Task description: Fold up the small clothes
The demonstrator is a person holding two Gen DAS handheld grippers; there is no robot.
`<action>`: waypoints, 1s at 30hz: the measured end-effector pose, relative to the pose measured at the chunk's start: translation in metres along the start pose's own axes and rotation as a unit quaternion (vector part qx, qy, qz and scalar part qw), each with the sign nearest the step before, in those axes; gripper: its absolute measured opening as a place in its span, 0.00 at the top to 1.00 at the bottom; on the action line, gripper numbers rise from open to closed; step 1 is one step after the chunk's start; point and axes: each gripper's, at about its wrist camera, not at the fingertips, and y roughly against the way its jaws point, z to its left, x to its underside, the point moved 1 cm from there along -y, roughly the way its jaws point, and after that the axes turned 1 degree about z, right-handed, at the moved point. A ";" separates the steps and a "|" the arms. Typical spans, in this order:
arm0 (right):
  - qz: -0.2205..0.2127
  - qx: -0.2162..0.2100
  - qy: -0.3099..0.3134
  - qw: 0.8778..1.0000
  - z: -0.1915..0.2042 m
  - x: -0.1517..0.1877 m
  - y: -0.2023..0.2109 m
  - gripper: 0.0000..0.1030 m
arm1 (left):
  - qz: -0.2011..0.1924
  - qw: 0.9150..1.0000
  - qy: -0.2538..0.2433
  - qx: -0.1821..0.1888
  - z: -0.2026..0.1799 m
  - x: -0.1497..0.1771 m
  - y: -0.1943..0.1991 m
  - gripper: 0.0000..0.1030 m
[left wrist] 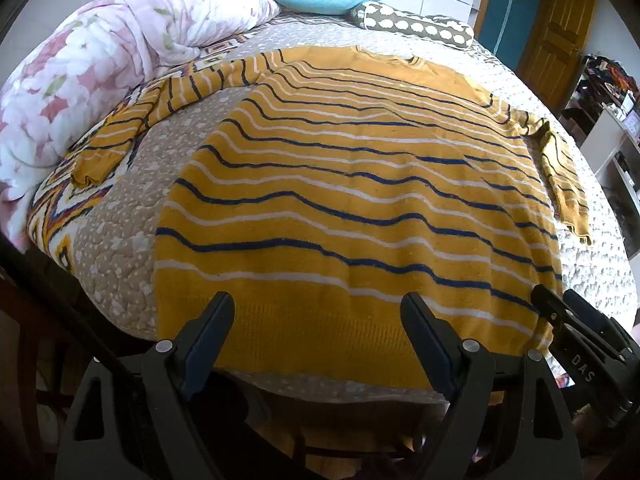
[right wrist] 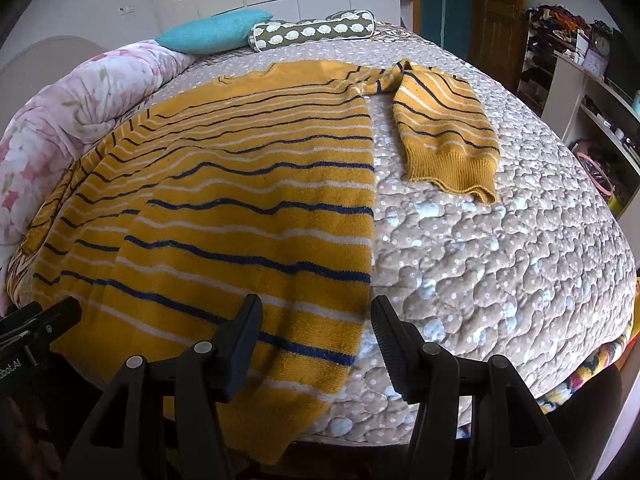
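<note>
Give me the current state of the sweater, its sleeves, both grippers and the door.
Sweater: spread flat on the bed, unfolded.
Left sleeve: stretched outward.
Right sleeve: bent back toward the hem.
Left gripper: open, over the hem.
Right gripper: open, at the hem's right corner.
Door: closed.

Both grippers held low, jaws parted

The left gripper (left wrist: 318,308) is seen at 6 o'clock in its own view, jaws spread wide, nothing clamped between them. The right gripper (right wrist: 316,312) is likewise set at 6 o'clock, jaws apart and empty. Each gripper is glimpsed in the other's view, at about 4 and 8 o'clock.
</note>
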 end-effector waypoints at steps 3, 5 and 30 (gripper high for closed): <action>0.001 0.000 0.001 1.000 -0.001 0.000 -0.001 0.40 | 0.000 1.000 0.000 0.000 0.000 0.000 0.000 0.19; 0.002 0.000 0.000 1.000 0.001 0.001 -0.001 0.40 | 0.000 1.000 0.000 0.000 -0.001 0.000 0.000 0.19; -0.043 -0.002 0.008 0.999 -0.013 -0.024 -0.014 0.40 | 0.015 0.999 -0.028 -0.031 -0.005 -0.056 -0.074 0.06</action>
